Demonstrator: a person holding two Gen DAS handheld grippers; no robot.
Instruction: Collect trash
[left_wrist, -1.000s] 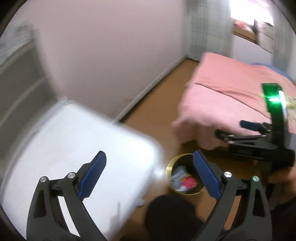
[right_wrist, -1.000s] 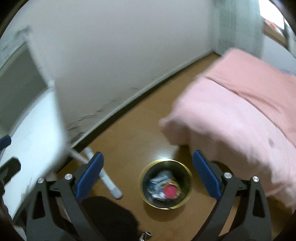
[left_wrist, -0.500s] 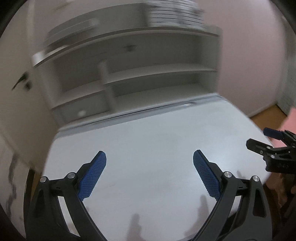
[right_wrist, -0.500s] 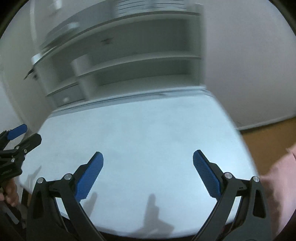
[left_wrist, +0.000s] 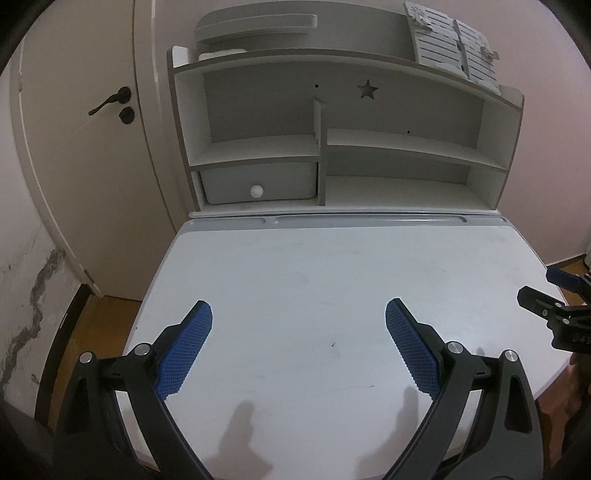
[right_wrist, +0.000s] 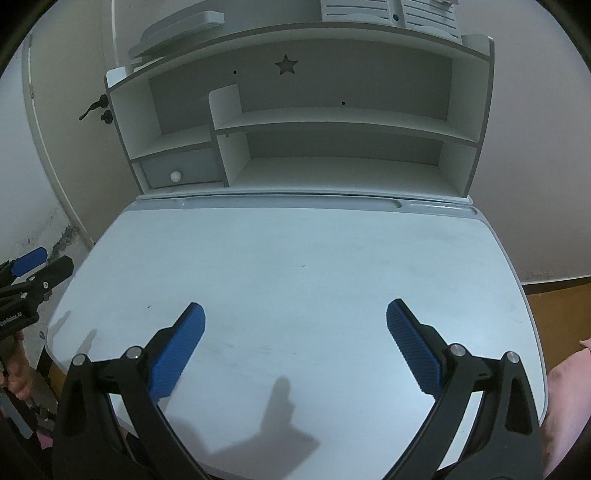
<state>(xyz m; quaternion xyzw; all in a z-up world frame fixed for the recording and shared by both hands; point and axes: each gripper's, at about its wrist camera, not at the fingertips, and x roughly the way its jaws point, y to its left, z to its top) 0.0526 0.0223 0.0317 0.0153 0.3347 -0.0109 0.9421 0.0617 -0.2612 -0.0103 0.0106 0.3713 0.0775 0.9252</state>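
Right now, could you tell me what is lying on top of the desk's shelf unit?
On top of the shelf unit lie grey flat trays at the left and two slatted white panels at the right. Whatever sits behind them is hidden.

A pale white desk (left_wrist: 332, 280) and grey-white shelf unit (left_wrist: 343, 147) sit behind black grippers' blue, crosshatch-textured pads (left_wrist: 184, 347), beside a cream door (left_wrist: 85, 147).

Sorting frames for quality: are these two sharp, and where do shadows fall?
Left wrist view: sharp, fisheye-bowed door; finger shadows on the desk near the left gripper. Right wrist view: sharp, bluer; broader shadow near the right gripper.
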